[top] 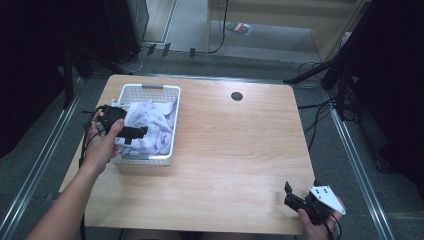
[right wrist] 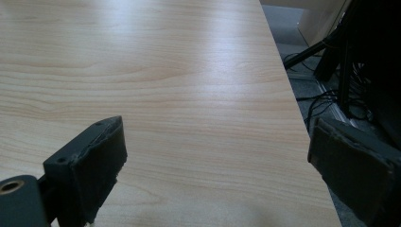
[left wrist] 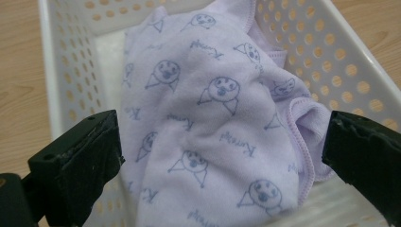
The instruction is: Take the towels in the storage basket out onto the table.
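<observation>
A white perforated basket [top: 150,91] sits on the left half of the wooden table [top: 235,145]. Inside it lies a crumpled pale lilac cloth [top: 152,125] printed with small cartoon faces [left wrist: 213,123]. My left gripper [top: 137,132] hovers over the basket's left side, jaws wide open, with the cloth between and below them but not held [left wrist: 222,156]. The basket wall [left wrist: 331,61] rises behind the cloth. My right gripper [top: 290,195] rests near the table's front right corner, open, with bare wood between its jaws [right wrist: 217,156].
A dark round cable hole [top: 237,96] sits at the back middle of the table. The table's right edge [right wrist: 288,94] drops to a floor with cables and black stand legs [top: 320,70]. Metal rails run along both sides.
</observation>
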`<state>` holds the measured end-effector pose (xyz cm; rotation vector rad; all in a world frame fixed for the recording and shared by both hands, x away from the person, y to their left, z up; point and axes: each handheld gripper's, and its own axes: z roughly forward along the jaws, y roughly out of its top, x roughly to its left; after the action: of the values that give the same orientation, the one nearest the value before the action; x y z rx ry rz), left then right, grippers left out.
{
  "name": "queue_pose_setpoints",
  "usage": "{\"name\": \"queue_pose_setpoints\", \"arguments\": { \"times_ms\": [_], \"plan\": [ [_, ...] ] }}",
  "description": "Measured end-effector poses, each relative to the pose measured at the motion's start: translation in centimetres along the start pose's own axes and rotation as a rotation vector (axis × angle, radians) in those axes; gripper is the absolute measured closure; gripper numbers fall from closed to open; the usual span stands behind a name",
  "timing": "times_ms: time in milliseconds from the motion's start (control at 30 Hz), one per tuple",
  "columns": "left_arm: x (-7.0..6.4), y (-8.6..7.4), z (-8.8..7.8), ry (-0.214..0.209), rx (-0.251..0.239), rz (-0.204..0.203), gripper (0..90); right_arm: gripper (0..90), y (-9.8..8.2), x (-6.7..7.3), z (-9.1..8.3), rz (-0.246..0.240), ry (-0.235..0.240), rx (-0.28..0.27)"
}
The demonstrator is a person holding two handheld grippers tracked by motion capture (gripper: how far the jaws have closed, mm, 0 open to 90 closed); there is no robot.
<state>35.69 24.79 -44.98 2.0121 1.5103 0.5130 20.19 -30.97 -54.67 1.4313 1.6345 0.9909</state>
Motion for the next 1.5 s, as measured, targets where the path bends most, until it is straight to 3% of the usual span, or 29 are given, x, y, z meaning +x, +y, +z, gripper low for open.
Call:
{"name": "queue_pose_setpoints", "arguments": {
  "times_ms": [267,400,700,967,1100,1267,1367,1500],
  "plan": [
    [-0.1,0.9,2.5,-0.004,0.051,-0.018,0.0,5.3,0.0,0.0,0.0,-0.002,0.001,-0.002],
    [-0.2,1.6,3.8,-0.029,0.087,-0.018,0.0,5.3,0.0,0.0,0.0,-0.003,0.002,-0.003],
    [-0.6,2.1,6.6,-0.04,0.202,-0.015,0.0,5.3,0.0,0.0,0.0,-0.002,0.003,-0.003],
    [-1.2,1.6,8.8,0.037,0.256,0.013,0.1,5.3,0.0,0.0,0.0,-0.002,0.004,-0.004],
    [-1.6,1.1,9.5,0.08,0.267,0.057,0.0,5.3,0.0,0.0,0.0,-0.003,0.005,-0.004],
    [-1.5,0.9,9.8,0.063,0.277,0.08,0.2,5.3,0.0,0.0,0.0,-0.003,0.005,-0.004],
    [-1.6,1.1,9.6,0.084,0.29,0.077,5.4,5.3,0.0,0.0,0.0,-0.005,0.005,-0.003],
    [-1.5,1.5,9.0,0.119,0.29,0.068,27.1,5.3,0.0,0.0,0.0,-0.005,0.005,-0.002]
  ]
}}
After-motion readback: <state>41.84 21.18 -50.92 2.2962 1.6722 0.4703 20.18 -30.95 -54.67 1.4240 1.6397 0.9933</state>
